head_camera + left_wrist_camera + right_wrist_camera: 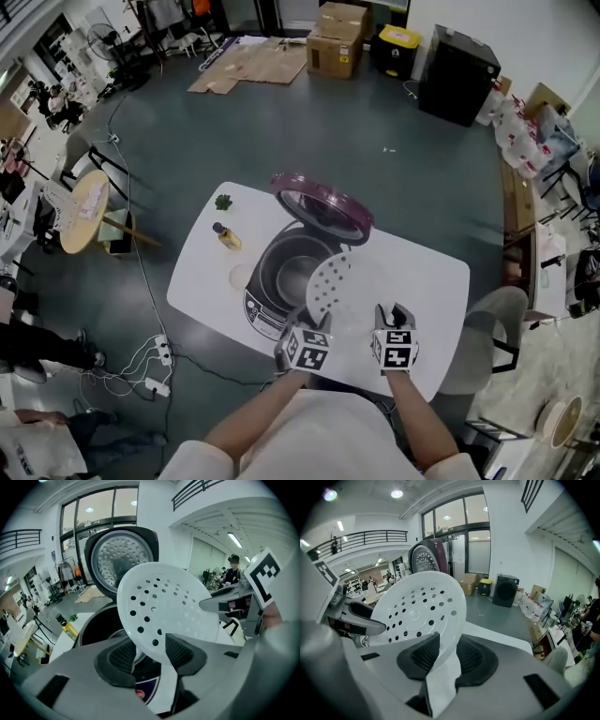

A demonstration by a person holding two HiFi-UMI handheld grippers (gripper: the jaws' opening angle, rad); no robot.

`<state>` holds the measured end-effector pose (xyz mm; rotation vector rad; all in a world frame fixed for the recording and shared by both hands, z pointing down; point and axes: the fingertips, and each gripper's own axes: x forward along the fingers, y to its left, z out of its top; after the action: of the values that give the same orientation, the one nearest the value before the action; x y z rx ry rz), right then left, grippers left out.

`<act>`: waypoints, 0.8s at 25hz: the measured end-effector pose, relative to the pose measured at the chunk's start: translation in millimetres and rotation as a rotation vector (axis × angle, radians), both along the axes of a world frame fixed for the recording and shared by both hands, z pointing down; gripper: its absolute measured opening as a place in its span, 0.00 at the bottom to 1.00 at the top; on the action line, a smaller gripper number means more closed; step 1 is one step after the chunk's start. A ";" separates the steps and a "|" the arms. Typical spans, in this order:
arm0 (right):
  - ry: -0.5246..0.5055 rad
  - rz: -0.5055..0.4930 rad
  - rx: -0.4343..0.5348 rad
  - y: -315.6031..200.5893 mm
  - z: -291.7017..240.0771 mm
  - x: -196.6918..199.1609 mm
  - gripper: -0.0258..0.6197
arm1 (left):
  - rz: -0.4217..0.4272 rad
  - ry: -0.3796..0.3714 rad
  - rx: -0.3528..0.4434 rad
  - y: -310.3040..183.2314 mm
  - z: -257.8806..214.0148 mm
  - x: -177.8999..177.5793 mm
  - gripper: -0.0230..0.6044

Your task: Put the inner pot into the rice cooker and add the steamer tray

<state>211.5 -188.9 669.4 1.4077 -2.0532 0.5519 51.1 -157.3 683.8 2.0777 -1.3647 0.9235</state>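
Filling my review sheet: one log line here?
left gripper, right gripper: both shut on steamer tray rim; tray: tilted, airborne; inner pot: in rice cooker; lid: open

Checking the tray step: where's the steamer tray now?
Head view, centre: steamer tray held tilted by left hand-held gripper and right hand-held gripper, at the open rice cooker's right edge.

A big open lab or workshop hall: bare grey floor (187, 141) around one white table (431, 281), boxes (336, 37) and flat cardboard (251, 64) at 12 o'clock, a black cabinet (457, 75) at 1, power strips (157, 361) and cables (141, 272) at 8, seated people (58, 103) at 10. There is also a balcony rail (370, 538) and tall glass doors (461, 541).
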 end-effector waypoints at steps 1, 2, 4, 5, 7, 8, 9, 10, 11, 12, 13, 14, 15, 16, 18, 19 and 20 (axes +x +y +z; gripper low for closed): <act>0.009 -0.016 -0.001 -1.3 0.2 -9.4 0.24 | -0.002 -0.010 0.007 -1.2 -1.5 -9.1 0.38; 0.020 -0.031 -0.001 -2.7 0.8 -18.8 0.24 | -0.003 -0.023 0.014 -2.5 -2.3 -18.2 0.38; 0.043 -0.056 -0.004 -5.1 2.2 -37.6 0.26 | -0.003 -0.053 0.027 -6.3 -2.4 -35.6 0.38; 0.052 -0.065 -0.008 -5.9 3.3 -46.7 0.27 | -0.002 -0.067 0.031 -8.6 -2.1 -44.0 0.38; 0.068 -0.081 -0.008 -9.3 7.4 -62.1 0.28 | 0.001 -0.090 0.034 -13.2 -1.6 -59.6 0.38; 0.076 -0.090 -0.006 -11.8 9.6 -68.3 0.29 | 0.004 -0.100 0.034 -15.4 -1.0 -66.1 0.38; 0.084 -0.098 -0.006 -14.2 10.6 -74.2 0.29 | 0.006 -0.109 0.033 -17.7 0.2 -71.9 0.38; 0.091 -0.105 -0.010 -16.3 10.6 -80.1 0.29 | 0.009 -0.117 0.031 -19.9 1.5 -77.4 0.39; 0.099 -0.113 -0.015 -18.6 10.9 -86.1 0.30 | 0.012 -0.124 0.029 -22.2 2.9 -82.9 0.39; 0.105 -0.121 -0.021 -21.3 11.8 -92.1 0.30 | 0.015 -0.132 0.028 -24.7 4.1 -88.4 0.39; 0.110 -0.127 -0.029 -24.3 13.6 -97.9 0.31 | 0.017 -0.139 0.026 -27.7 5.4 -94.0 0.39; 0.117 -0.133 -0.038 -27.5 16.6 -103.4 0.31 | 0.018 -0.146 0.021 -31.1 7.6 -99.6 0.40; 0.124 -0.139 -0.049 -30.6 20.7 -109.0 0.32 | 0.018 -0.152 0.012 -34.5 11.0 -105.5 0.40; 0.133 -0.146 -0.059 -33.8 24.8 -114.9 0.32 | 0.015 -0.157 -0.001 -37.7 15.5 -111.5 0.40; 0.154 -0.160 -0.067 -40.2 30.9 -127.6 0.33 | 0.008 -0.170 -0.029 -43.5 24.9 -124.2 0.41; 0.164 -0.166 -0.070 -42.5 34.1 -133.6 0.33 | 0.004 -0.183 -0.039 -46.1 29.0 -130.3 0.41; 0.174 -0.171 -0.077 -43.9 38.2 -138.7 0.33 | 0.004 -0.198 -0.048 -48.3 32.9 -135.9 0.41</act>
<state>72.8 -232.8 707.6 1.1788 -1.9683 0.4167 -84.8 -205.6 716.6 1.9969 -1.4221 1.1787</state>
